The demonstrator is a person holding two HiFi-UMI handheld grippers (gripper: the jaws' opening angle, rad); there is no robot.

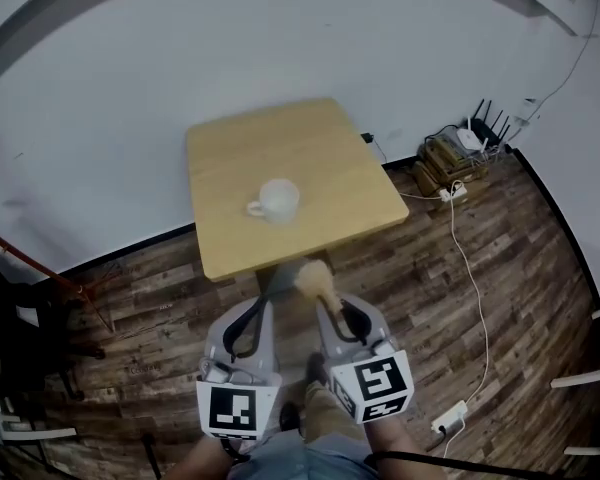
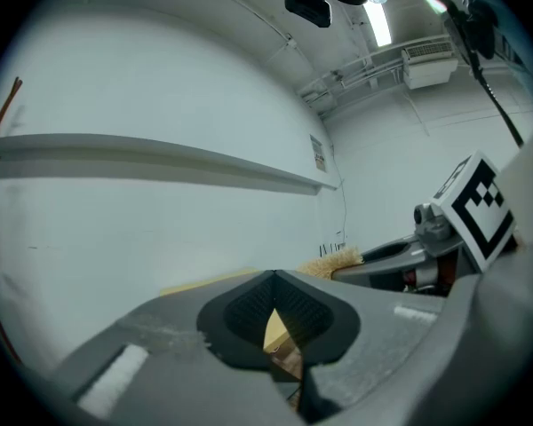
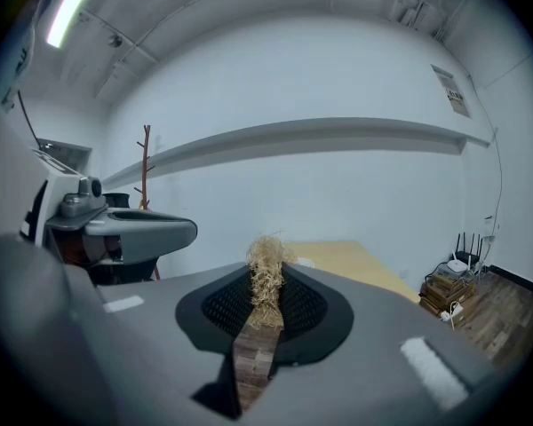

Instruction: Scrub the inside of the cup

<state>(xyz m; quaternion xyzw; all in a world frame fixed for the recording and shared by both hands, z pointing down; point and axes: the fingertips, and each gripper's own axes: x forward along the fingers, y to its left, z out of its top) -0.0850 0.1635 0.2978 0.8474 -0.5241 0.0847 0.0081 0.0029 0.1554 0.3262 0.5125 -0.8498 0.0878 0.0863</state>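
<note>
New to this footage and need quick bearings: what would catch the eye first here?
A white cup stands alone near the middle of a pale wooden table, its handle towards the left of the head view. Nearer the person, the right gripper is shut on a straw-coloured scrubber. The left gripper beside it is shut with nothing in it.

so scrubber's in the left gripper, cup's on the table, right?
No: the scrubber is in the right gripper, between its jaws, as the right gripper view shows. The left gripper is shut and empty. The cup is on the table.
</note>
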